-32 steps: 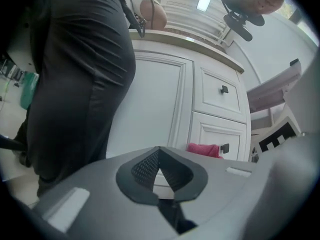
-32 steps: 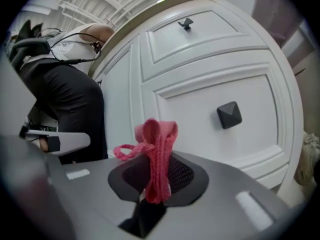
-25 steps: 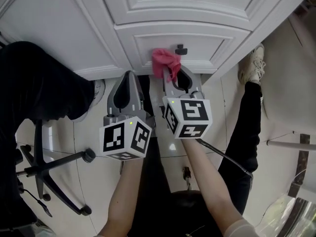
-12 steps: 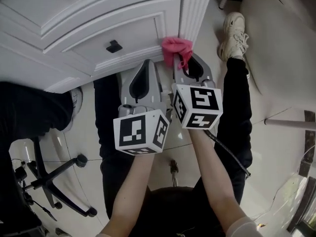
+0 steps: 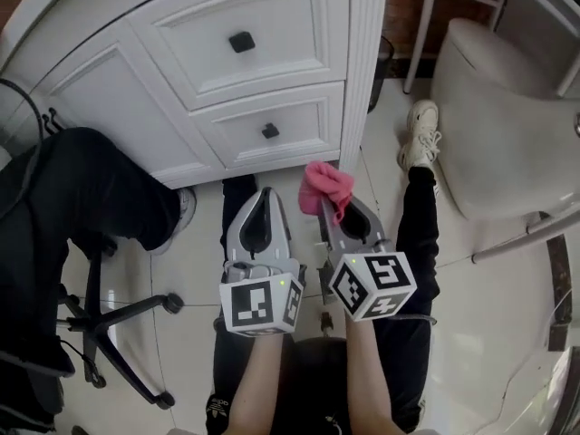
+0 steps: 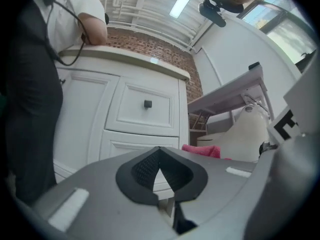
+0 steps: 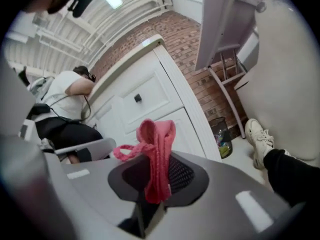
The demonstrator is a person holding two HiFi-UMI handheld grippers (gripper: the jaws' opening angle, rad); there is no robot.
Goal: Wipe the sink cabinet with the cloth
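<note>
Soft, light, limp cloth (image 7: 156,134) pinched by bunched fold in right hand-held gripper (image 7: 159,170), likely secure; left hand-held gripper (image 6: 160,151) closed, empty.

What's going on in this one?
A person holds a gripper in each hand in front of a white sink cabinet. The right gripper is shut on a pink cloth, held clear of the cabinet front and not touching it. The left gripper is shut and empty beside it. Nothing is being wiped at this moment.
</note>
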